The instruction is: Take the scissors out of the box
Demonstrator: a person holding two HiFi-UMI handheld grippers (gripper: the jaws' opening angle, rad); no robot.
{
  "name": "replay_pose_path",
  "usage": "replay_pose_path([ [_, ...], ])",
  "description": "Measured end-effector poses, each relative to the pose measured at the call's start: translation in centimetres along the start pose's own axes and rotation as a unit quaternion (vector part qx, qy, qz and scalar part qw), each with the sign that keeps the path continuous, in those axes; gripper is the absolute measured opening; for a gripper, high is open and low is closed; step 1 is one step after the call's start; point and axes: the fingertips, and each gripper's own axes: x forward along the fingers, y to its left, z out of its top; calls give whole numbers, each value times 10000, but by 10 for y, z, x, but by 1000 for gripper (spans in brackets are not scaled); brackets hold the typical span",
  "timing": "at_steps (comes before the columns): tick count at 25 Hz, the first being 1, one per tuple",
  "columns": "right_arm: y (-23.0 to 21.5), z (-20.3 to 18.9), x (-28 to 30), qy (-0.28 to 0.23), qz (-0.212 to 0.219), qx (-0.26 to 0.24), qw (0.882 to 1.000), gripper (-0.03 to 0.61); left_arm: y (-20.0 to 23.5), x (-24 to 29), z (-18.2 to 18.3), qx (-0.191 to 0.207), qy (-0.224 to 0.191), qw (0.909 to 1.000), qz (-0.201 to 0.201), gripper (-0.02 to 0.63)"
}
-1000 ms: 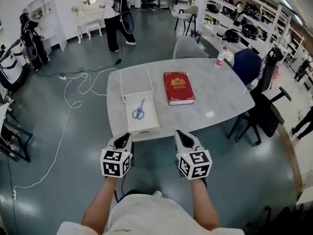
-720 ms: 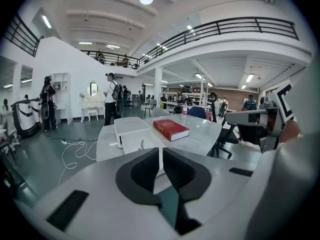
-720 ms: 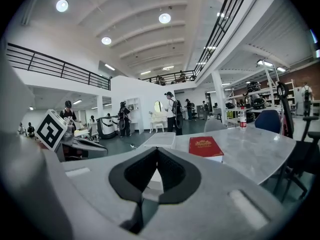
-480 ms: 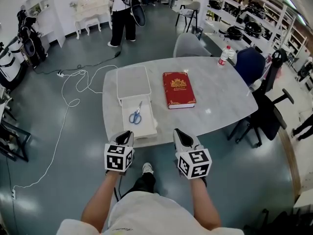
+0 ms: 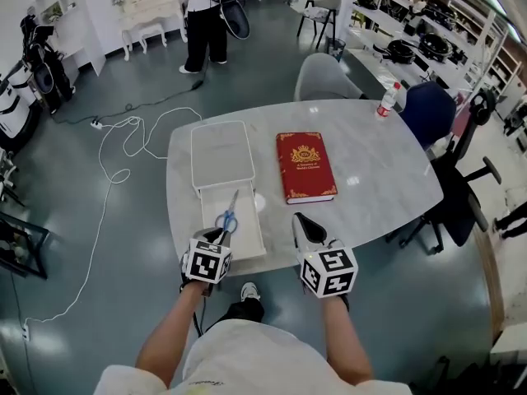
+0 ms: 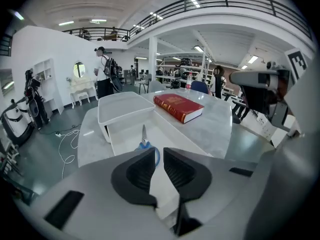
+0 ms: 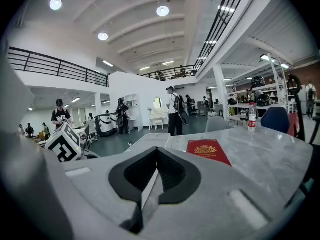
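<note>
red book (image 5: pixel 306 166) cover print too small, nothing legible

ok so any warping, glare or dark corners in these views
head view: sharp, wide-angle bows the table edges, small glare patches on its top; left gripper view: dark rounded corners, scissors crisp; right gripper view: ceiling lamps blown out, dark corners

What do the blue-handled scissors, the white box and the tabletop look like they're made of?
Blue-handled scissors: grey blades, likely steel; blue loops, likely plastic. White box: smooth, even white walls, probably plastic. Pale tabletop: faint grey mottling and light glints suggest polished marble or an imitation.
</note>
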Motion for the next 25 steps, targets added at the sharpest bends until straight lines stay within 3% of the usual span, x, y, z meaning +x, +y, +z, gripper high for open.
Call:
replay_pose_path([
  [10,-19,12,72,223,18,66,9997,5,24,53,4,101,744,9965,-368,84],
  [17,-22,23,104,269,41,6,9996,5,28,77,-5,248,1326,9889,-618,118],
  [25,-30,31,121,269,95,11,9996,5,25,88,-4,742,1683,9812,-592,118],
])
